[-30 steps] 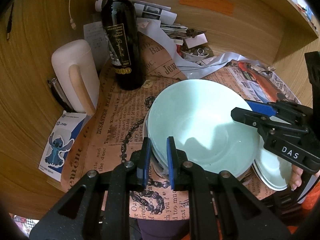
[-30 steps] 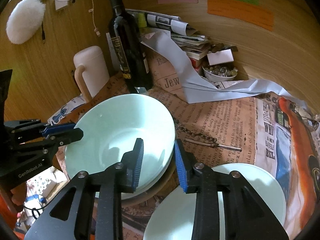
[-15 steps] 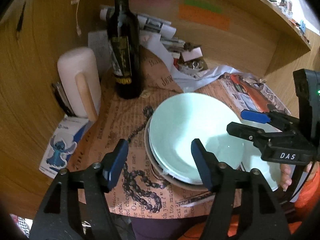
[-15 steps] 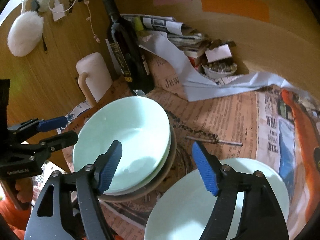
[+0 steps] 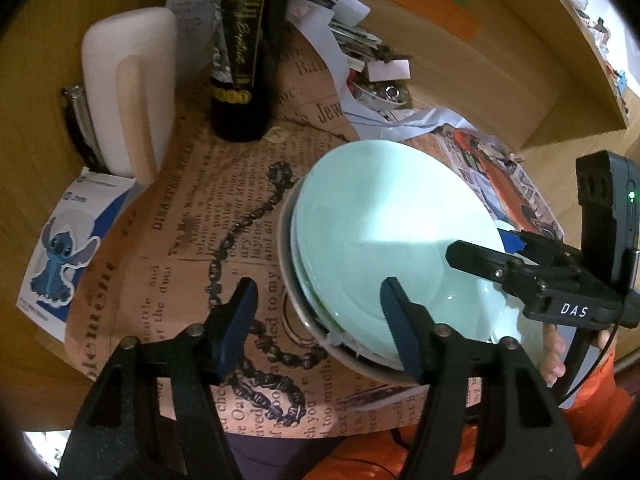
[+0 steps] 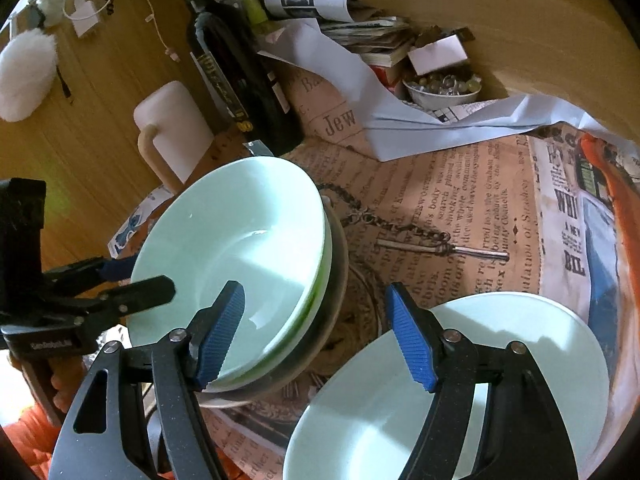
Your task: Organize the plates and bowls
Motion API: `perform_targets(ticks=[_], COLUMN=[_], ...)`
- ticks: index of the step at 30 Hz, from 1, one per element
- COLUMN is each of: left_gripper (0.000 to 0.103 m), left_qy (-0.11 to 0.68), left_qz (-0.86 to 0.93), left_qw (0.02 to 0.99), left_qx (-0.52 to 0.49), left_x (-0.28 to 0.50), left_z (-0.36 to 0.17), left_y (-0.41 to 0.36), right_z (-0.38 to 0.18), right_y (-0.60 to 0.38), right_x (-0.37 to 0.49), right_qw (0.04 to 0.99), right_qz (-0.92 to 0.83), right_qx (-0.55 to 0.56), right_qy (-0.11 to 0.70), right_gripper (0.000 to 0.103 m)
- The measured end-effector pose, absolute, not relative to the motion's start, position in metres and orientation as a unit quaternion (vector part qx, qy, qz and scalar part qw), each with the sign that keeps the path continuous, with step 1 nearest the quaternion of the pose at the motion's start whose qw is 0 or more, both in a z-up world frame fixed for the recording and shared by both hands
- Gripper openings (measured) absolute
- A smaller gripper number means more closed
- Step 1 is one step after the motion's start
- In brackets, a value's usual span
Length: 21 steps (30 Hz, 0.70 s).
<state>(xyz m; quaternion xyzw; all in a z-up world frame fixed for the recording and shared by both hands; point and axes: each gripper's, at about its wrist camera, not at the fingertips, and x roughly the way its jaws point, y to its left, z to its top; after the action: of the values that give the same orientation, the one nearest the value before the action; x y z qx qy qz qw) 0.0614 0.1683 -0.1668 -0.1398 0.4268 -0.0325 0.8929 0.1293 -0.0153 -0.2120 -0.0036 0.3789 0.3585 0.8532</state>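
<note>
Bowls are stacked already: the pale green bowl sits nested on at least one more just like it, and the whole lot rests in a darker, greyish dish on the newspaper-print table cover. Both grippers flank that stack. The left gripper straddles its near rim, the right gripper has one pad over the bowl's edge and the other over the cover. Both sets of jaws are narrowing a bit but are parted, pads pressing on nothing.

My read is the stacking step has just finished and the plate sitting near right, just beside the stack, is next. It looks like glazed ceramic, smooth, glossy and shallow with a thin rim, so I'd guess it's slippery and wants a firm pinch on the edge, maybe one gripper on each side.

Behind all this there's a dark glass wine bottle and a matte white jug with a tan handle.
</note>
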Motion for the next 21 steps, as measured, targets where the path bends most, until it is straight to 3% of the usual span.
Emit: perform_targets(ticks=[5, 9, 21], left_gripper=[0.046, 0.046, 0.045], left_qy=[0.434, 0.431, 0.428], left_qz=[-0.052, -0.051, -0.008], left_qw=[0.887, 0.890, 0.899], left_qx=[-0.147, -0.141, -0.095], left_x=[0.068, 0.067, 0.067], left_z=[-0.172, -0.172, -0.170], left_y=[0.168, 0.166, 0.151], right_z=[-0.216, -0.219, -0.218], right_y=[-0.012, -0.007, -0.002], right_x=[0.132, 0.133, 0.125], right_qw=[0.844, 0.837, 0.850], right_qz=[0.366, 0.373, 0.352], right_qx=[-0.004, -0.009, -0.013], right_qy=[0.392, 0.400, 0.391], right_gripper=[0.050, 0.043, 0.039])
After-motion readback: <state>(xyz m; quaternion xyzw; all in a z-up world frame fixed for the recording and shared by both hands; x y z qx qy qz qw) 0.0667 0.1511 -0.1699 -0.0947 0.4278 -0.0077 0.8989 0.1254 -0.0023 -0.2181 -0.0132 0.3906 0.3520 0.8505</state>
